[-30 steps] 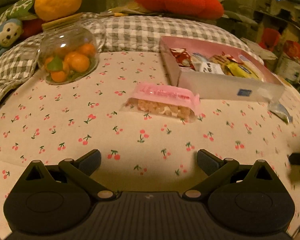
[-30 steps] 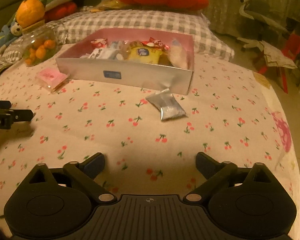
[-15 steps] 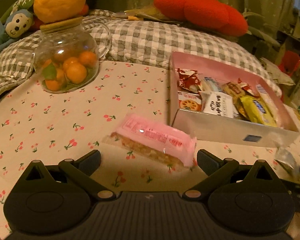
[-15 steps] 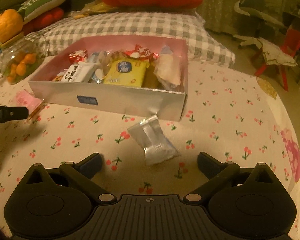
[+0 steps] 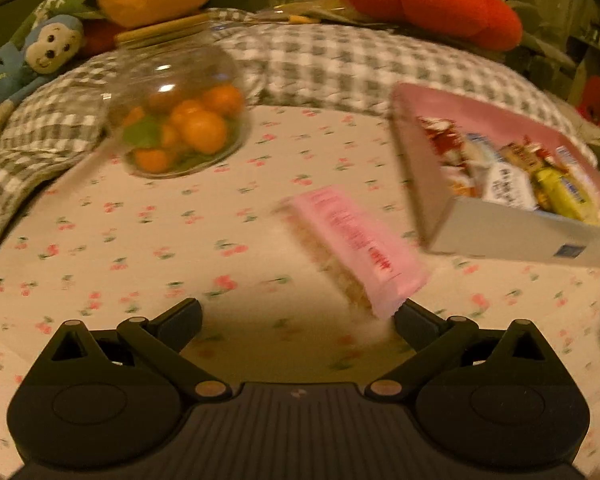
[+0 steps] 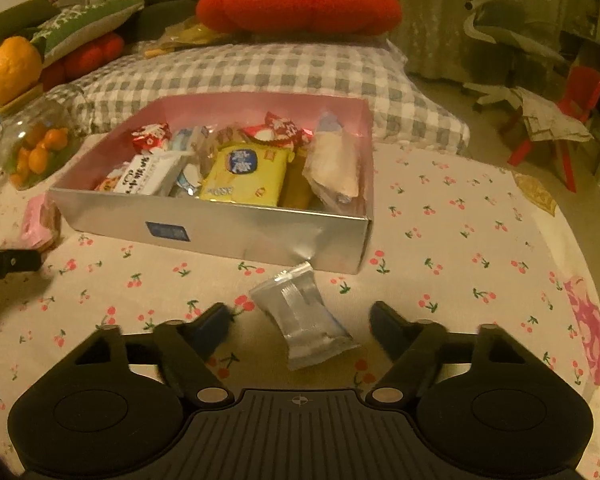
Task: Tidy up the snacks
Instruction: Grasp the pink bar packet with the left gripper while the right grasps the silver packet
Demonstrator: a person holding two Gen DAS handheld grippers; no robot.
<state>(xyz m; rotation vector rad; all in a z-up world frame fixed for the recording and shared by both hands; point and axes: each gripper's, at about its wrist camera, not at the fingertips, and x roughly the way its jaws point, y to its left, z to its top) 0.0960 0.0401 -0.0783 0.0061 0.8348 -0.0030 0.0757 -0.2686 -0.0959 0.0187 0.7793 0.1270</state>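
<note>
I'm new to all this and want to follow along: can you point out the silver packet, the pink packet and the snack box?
silver packet (image 6: 306,314): right wrist view, middle of wrapper.
pink packet (image 5: 356,242): left wrist view, pink top face.
snack box (image 6: 236,232): right wrist view, silver front wall.

Glossy foil packet (image 6: 306,316); matt cloth sheet (image 6: 460,240); prob. glass jar (image 5: 176,108).
</note>
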